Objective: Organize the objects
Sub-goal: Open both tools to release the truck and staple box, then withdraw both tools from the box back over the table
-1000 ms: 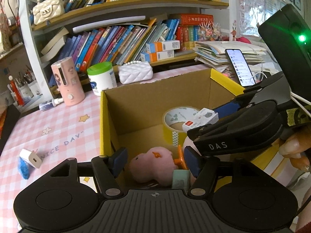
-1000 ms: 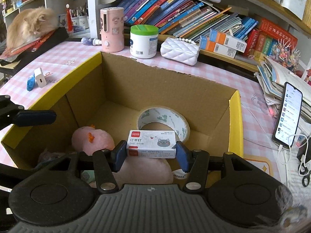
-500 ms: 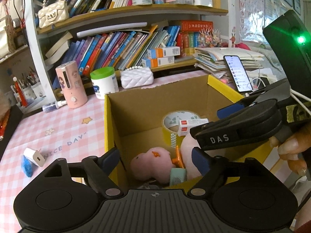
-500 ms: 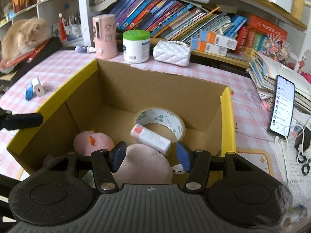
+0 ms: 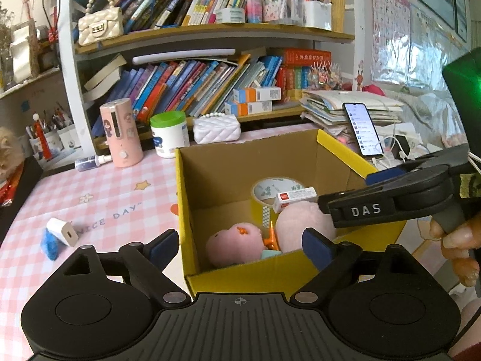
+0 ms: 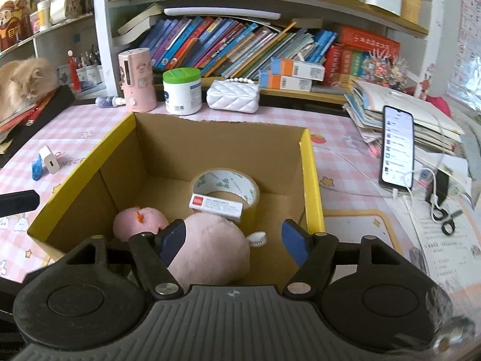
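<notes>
Pink checked desk [image 5: 99, 192] still cluttered: your box [image 6: 312, 180] holds plush [image 6: 210, 246], tape [image 6: 225, 183], small carton [image 6: 216, 206]; charger [image 5: 61, 231] left outside. Left gripper [image 5: 240, 246], right gripper [image 6: 231, 240] just opened, both empty.

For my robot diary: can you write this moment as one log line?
left claw: open, just widened, empty | right claw: open, just widened, empty | small white box: on tape roll | cardboard box
</notes>
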Tool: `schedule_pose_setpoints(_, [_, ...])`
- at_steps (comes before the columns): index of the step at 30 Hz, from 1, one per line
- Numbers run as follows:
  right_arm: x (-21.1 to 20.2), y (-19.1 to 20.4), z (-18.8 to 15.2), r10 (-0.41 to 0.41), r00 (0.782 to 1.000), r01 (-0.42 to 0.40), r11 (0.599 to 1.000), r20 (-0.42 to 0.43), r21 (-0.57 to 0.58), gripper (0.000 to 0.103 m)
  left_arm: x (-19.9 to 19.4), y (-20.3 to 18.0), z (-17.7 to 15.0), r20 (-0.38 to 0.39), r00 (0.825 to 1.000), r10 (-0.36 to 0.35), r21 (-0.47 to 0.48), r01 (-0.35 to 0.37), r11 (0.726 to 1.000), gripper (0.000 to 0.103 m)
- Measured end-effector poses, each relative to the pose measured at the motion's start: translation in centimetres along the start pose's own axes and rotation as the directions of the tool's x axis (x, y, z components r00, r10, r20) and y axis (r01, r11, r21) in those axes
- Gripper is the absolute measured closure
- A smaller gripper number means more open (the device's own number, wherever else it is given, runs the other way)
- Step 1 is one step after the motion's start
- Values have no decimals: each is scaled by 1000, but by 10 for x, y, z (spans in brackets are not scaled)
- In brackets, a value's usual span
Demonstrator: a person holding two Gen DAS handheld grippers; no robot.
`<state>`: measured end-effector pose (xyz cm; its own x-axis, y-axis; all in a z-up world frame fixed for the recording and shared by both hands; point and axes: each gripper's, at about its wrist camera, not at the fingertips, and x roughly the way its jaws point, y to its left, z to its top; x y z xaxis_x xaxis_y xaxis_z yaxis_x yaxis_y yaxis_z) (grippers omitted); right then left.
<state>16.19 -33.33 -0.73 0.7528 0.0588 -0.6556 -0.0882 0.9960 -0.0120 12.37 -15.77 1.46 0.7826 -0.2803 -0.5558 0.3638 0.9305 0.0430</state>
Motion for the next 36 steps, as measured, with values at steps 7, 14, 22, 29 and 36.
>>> schedule_pose_setpoints(7, [-23,1,-14,-78,996,75,995,38,69,31,-16,7,-10,29,1000,-3,-15,3,1000,7])
schedule_pose_setpoints(14, [-51,7,-33,-173,983,160,974,70,158,27,-27,17,-17,37,999,-26,-26,27,999,6])
schedule_pose_setpoints(22, [-66,23,-57,-234,972,225,949,16,223,27,-43,31,-32,25,997,-66,-8,66,998,6])
schedule_pose_setpoints(29, [-72,51,-79,-243,969,248,931,-53,268,26,-58,55,-52,-24,998,-59,-14,59,998,6])
schedule_pose_setpoints(36, [-71,90,-95,-228,967,249,934,-109,255,22,-73,79,-72,-70,997,-42,-26,41,999,6])
